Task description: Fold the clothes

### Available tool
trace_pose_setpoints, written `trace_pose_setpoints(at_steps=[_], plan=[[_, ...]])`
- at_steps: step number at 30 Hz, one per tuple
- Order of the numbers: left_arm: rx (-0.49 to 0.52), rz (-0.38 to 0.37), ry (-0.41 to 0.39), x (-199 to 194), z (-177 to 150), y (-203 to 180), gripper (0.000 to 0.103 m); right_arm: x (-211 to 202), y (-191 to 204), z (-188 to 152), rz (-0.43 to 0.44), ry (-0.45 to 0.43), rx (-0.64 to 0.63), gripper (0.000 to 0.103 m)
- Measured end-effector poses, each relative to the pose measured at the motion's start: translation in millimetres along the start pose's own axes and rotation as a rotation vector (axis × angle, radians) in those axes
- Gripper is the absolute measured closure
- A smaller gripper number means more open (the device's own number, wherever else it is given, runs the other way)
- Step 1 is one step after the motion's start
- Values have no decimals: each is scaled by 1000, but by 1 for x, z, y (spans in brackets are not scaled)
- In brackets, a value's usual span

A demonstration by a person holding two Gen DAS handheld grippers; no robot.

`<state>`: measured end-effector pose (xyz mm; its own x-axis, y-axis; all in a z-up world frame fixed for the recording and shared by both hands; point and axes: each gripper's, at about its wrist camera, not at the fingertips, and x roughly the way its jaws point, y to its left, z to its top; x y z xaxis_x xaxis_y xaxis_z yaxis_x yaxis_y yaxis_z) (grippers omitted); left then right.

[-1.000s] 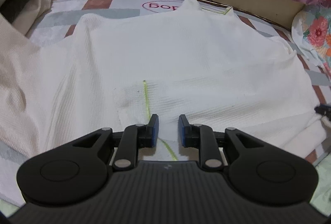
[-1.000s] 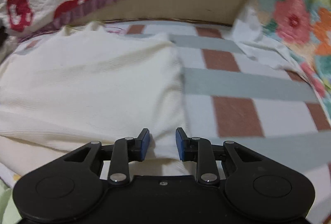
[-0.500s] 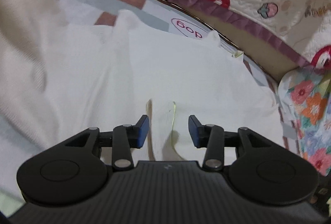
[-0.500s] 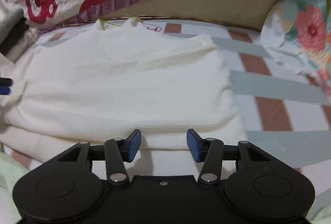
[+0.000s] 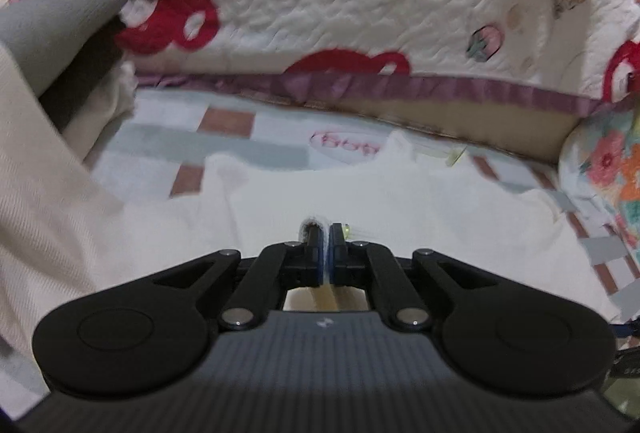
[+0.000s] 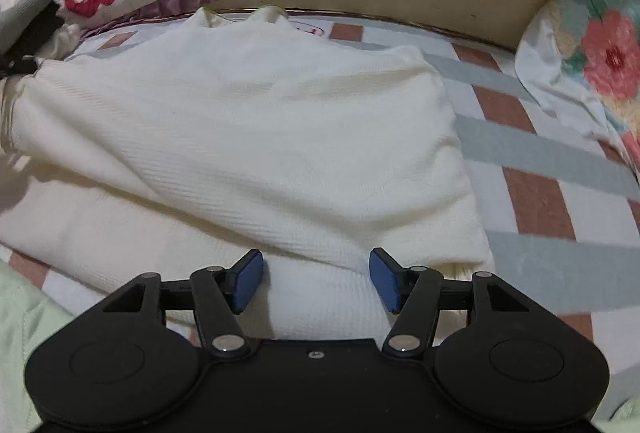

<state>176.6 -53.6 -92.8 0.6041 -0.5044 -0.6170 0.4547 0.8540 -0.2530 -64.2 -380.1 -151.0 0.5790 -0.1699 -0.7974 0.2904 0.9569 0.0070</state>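
Left gripper (image 5: 327, 245) pinches the cream garment (image 6: 256, 137) at its 12 o'clock; right gripper (image 6: 316, 279) gapes wide, empty. A fold seems underway; right must clamp the hem.

You have one cream garment (image 6: 248, 137) on one checked sheet (image 6: 532, 201), one bear-print quilt (image 5: 360, 1), one floral pillow (image 6: 600, 57), and two grippers (image 5: 327, 249) (image 6: 316, 279).
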Motion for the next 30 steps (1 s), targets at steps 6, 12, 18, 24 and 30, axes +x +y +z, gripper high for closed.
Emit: trace_pose_setpoints(at_steps=[6,12,18,24,30], plan=[[-93,57,166,23,-16,11,88,-6,-1,17,-15,55,28,38],[18,-92,182,-21,-15,-5,57,-13,6,35,59,-18,35,38],[561,-15,275,-15,-66,-71,53,5,26,33,60,9,-59,38],[691,20,254,5,-78,-94,48,11,25,29,62,18,-58,37],[511,-28,200,-16,-57,-75,94,6,25,24,77,35,-60,37]])
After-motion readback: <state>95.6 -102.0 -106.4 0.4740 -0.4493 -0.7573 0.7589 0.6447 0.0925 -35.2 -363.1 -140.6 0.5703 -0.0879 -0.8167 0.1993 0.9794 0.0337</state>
